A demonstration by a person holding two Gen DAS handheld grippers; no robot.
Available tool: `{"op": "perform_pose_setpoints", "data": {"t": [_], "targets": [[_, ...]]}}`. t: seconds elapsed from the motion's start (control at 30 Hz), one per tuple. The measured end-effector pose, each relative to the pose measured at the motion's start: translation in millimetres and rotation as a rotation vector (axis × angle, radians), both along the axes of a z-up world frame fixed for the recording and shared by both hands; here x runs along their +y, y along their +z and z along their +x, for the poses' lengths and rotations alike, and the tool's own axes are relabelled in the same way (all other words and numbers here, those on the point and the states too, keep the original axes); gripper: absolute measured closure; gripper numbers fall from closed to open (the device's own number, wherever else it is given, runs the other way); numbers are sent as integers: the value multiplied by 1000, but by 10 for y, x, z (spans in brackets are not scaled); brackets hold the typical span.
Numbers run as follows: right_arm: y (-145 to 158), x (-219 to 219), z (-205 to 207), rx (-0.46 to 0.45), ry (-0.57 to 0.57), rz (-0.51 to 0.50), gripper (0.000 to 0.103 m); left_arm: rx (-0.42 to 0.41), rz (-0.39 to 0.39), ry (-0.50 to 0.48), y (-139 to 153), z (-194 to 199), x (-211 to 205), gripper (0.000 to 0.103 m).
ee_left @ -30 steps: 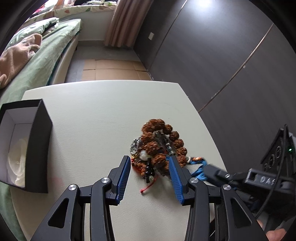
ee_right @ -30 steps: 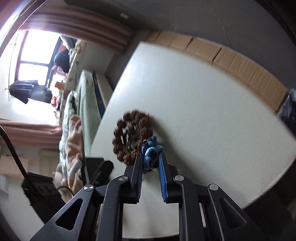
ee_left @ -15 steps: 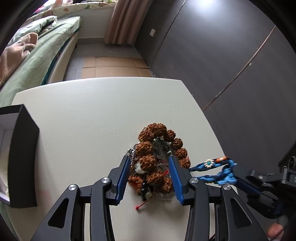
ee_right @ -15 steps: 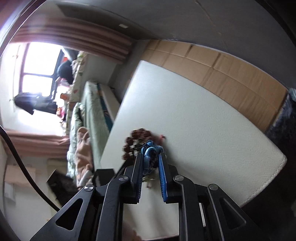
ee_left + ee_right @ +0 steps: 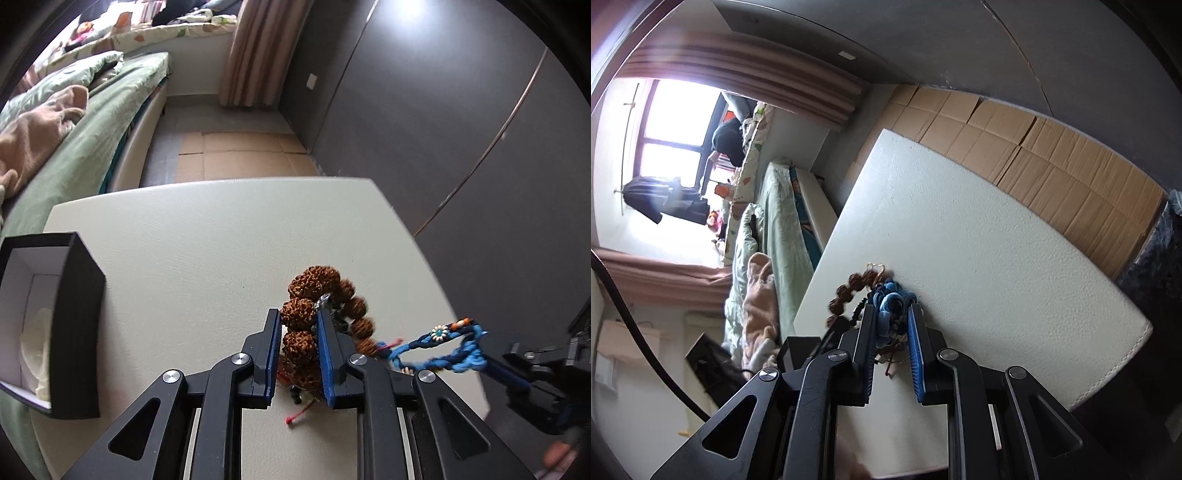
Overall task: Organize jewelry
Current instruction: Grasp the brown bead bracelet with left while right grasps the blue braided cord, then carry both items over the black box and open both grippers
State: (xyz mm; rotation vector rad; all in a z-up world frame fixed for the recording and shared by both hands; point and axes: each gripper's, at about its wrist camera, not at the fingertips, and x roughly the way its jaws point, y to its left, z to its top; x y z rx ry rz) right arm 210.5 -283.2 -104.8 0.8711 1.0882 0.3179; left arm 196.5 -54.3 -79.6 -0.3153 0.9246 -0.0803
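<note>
My left gripper (image 5: pixel 297 317) is shut on a brown seed-bead bracelet (image 5: pixel 314 295) that lies on the white table (image 5: pixel 207 236), tangled with small dark beads and a red cord. My right gripper (image 5: pixel 892 310) is shut on a blue braided bracelet (image 5: pixel 892 301), which also shows in the left wrist view (image 5: pixel 443 347) stretched out to the right of the brown beads. The brown bracelet (image 5: pixel 846 295) shows in the right wrist view just beyond the blue one. The right gripper itself shows in the left wrist view (image 5: pixel 491 363) at the right edge.
An open black box (image 5: pixel 55 314) with white lining stands on the table's left edge. A green bed (image 5: pixel 74 140) lies beyond on the left. Dark wardrobe panels (image 5: pixel 443 129) rise on the right. Cardboard sheets (image 5: pixel 236 155) cover the floor past the table.
My left gripper has closed on the brown bead bracelet. My right gripper has pulled the blue bracelet out to the right, away from the pile.
</note>
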Motion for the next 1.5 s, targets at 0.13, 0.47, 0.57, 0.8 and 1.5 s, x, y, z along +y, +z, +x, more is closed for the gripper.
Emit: {"op": "perform_pose_setpoints", "data": {"t": [0.13,0.47,0.57,0.8,1.5], "targets": [[82,-54,-14,-38,-19,-32,85,-50,-45,18,185,-125,141,83],[222,82,-113,-127,33,-20,85,-117,-110,86,450,-379,452,83],[255,205,-133,-159,80,1,85,-137,-121,104,527,-462,542,83],[346,551,-217,-239,180,13,85,-180,-131,151,689,-680,796,83],[424,1703,-191,-370,434,128,85,-283,-190,288,940,-984,1632,83]]}}
